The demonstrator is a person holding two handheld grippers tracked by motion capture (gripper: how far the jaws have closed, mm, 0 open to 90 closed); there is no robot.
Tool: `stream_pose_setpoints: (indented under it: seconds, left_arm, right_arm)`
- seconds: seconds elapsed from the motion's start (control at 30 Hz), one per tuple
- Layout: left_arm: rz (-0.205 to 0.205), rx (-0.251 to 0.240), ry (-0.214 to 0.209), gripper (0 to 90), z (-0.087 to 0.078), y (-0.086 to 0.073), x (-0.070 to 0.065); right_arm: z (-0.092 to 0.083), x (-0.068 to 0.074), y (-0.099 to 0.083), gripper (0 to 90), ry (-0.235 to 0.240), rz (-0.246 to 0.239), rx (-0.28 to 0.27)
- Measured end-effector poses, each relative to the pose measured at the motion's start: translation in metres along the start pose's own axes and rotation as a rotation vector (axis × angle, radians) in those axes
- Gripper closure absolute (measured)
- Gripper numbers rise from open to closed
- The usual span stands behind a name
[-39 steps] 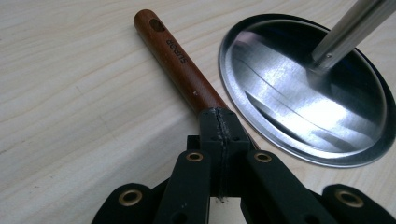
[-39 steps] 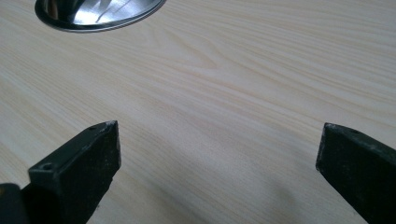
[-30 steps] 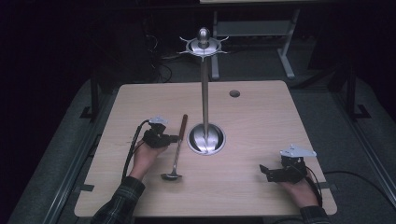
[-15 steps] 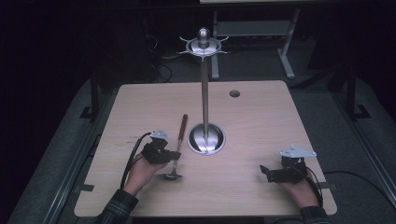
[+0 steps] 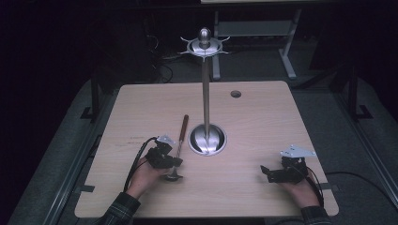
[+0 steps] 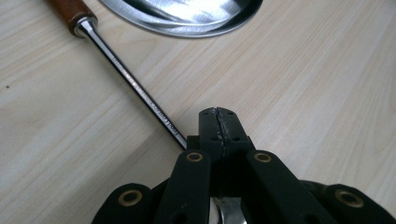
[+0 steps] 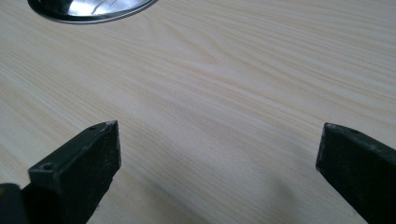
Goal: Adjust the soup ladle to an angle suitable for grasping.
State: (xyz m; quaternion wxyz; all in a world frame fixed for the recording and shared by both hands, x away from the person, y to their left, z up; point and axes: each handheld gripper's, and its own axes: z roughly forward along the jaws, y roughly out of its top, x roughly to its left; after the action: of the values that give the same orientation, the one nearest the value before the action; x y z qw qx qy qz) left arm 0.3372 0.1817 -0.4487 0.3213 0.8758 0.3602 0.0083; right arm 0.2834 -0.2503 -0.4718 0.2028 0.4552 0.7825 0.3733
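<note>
Resting on the table (image 5: 263,117), left gripper (image 5: 172,161) jaws clenched together beside the ladle (image 5: 178,145) shaft, just left of stand base (image 5: 207,139); right gripper (image 5: 267,172) jaws spread, empty

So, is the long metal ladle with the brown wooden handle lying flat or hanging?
Lying flat: the ladle rests on the wooden table.

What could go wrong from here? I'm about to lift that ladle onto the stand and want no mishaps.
The left tongs are shut beside the ladle's thin metal shaft, not around it; they may slide off or push the ladle along the table rather than pick it up. The ladle lies close to the stand's shiny base; a swing on lifting could knock that tall, narrow stand. The right tongs are open, far from helping.
</note>
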Motion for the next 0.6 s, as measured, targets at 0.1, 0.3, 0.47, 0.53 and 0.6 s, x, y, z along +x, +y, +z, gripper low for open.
stream_pose_setpoints:
  seconds: [0.1,0.3,0.47,0.53,0.6]
  left_arm:
    - [0.003,0.009,0.008,89.8,0.001,0.0,-0.002]
    - [0.026,0.054,0.042,89.8,-0.002,-0.002,0.001]
    - [0.003,0.049,0.05,89.8,-0.009,-0.004,0.008]
    - [0.002,0.051,0.061,89.8,-0.012,-0.004,0.01]
    - [0.0,0.053,0.073,89.8,-0.014,-0.005,0.012]
  right_arm:
    - [0.0,0.0,0.0,0.0,-0.002,-0.001,0.004]
    - [0.0,-0.001,0.0,0.0,-0.005,-0.004,0.005]
    - [0.001,-0.001,0.0,0.0,-0.002,-0.002,0.01]
    - [0.001,-0.001,0.0,0.0,-0.001,-0.003,0.012]
    - [0.002,-0.001,0.0,0.0,0.001,-0.006,0.013]
